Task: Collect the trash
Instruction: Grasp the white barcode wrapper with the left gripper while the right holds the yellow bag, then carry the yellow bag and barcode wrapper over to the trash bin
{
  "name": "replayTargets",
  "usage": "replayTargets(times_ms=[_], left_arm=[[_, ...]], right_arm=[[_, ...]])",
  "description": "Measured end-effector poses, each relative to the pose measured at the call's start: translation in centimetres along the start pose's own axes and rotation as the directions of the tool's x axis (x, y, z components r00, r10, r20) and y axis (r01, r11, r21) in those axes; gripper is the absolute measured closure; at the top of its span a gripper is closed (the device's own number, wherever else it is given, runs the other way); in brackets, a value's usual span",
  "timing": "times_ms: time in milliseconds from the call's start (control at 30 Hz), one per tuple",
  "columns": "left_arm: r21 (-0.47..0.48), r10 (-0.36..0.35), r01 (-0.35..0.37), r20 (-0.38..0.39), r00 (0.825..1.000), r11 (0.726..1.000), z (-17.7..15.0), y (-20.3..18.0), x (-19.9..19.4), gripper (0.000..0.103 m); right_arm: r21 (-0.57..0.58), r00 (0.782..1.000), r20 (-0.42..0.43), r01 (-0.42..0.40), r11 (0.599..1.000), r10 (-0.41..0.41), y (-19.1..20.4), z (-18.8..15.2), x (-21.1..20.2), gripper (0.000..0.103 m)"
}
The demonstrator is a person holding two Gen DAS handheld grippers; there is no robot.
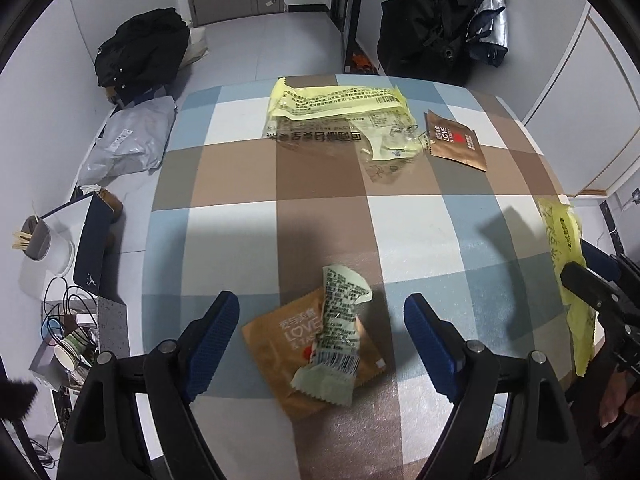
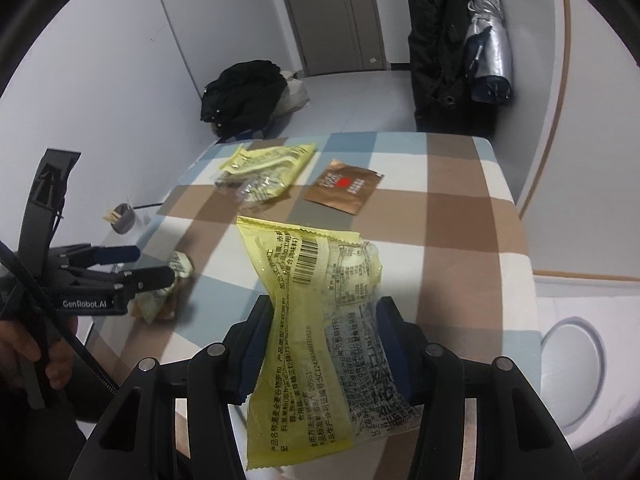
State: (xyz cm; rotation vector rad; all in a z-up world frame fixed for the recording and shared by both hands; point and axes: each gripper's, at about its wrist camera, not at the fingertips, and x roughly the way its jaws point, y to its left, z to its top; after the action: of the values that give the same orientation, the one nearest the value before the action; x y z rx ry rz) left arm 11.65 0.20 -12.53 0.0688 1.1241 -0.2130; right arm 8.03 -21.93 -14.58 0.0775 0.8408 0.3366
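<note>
Left to right, the left tongs [image 1: 322,340] hang spread wide with nothing gripped, straddling a pale green wrapper [image 1: 334,336] that lies across a brown sachet [image 1: 280,354] near the worktop's [image 1: 224,216] near edge; the right wrist view shows both half hidden behind those tongs [image 2: 168,268]. The right tongs [image 2: 320,344] are clamped on a yellow wrapper [image 2: 304,320], printed side plain only in their own view. Bare checked cloth separates these from a second yellow wrapper [image 1: 336,106] and another brown sachet [image 1: 456,140] near the far edge.
</note>
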Motion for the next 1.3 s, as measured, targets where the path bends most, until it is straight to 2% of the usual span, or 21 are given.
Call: replayTargets(times_ms=[100,167,367,467,600,967,1300], left_arm=[[0.003,-0.012,0.012,-0.017,1.0,1.0,-0.1,-0.2,0.3,0.04],[0.009,-0.008,0.008,-0.028,1.0,1.0,-0.1,-0.4,0.6,0.058],[-0.006,-0.011,0.011,-0.034,0.999,1.0,-0.1,-0.1,0.9,0.087],[-0.031,-0.015,0.014,-0.029,0.999,0.999,0.0,0.3,1.0,0.088],[-0.066,-0.059,0.057,-0.032,0.998,0.996,0.1,0.6,1.0,0.088],[-0.094,-0.106,0.105,-0.006,0.994,0.99,-0.1,0.8,-0.2,0.089],[-0.11,-0.1,0.109,0.081,0.992,0.988,0.5,0.8,-2.2,0.089]], right_arm=[[0.009,1.0,0.004,-0.005,1.0,0.005,-0.4,-0.1,-0.1,0.051],[0.012,1.0,0.011,-0.008,1.0,0.008,-0.5,-0.1,-0.2,0.051],[0.018,1.0,0.019,-0.011,1.0,0.01,-0.9,-0.1,-0.5,0.051],[0.022,1.0,0.026,0.001,1.0,-0.002,-1.0,-0.1,-0.7,0.051],[-0.024,0.999,0.037,0.031,0.999,-0.031,-0.4,-0.1,-1.2,0.051],[-0.016,0.996,0.083,-0.012,1.0,0.013,0.7,0.9,-3.8,0.051],[0.007,0.988,0.153,-0.025,1.0,0.023,0.1,2.0,-7.4,0.051]])
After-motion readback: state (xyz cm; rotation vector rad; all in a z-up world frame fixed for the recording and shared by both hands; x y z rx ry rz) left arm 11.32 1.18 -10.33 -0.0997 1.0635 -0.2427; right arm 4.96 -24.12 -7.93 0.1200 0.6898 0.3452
